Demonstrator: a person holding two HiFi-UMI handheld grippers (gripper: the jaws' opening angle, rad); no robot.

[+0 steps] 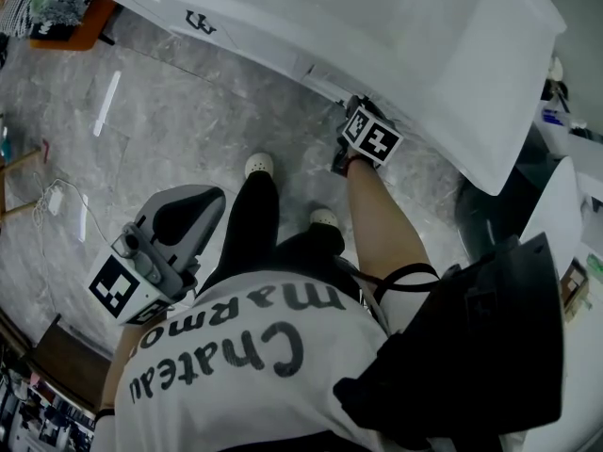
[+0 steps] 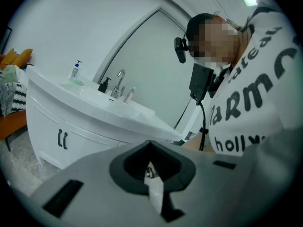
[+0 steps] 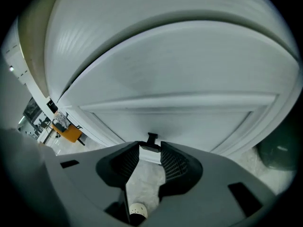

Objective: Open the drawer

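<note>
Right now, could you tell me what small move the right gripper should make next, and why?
Probably ease the right gripper slightly forward. Its jaws stand apart and the handle on the drawer sits only at their tips, not between the pads, so closing now would likely grip it shallowly.

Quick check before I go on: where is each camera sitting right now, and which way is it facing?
Right gripper view: rides the right gripper, aimed down at the white drawer front; jaws apart, black handle at their tips; a shoe below.
Left gripper view: rides the left gripper, jaws together, facing the vanity and the person's shirt.
Head view: on the head, looking steeply down over shirt, right forearm, shoes, both grippers.
Shared: head and left gripper views both show the vanity's paired door handles.
</note>
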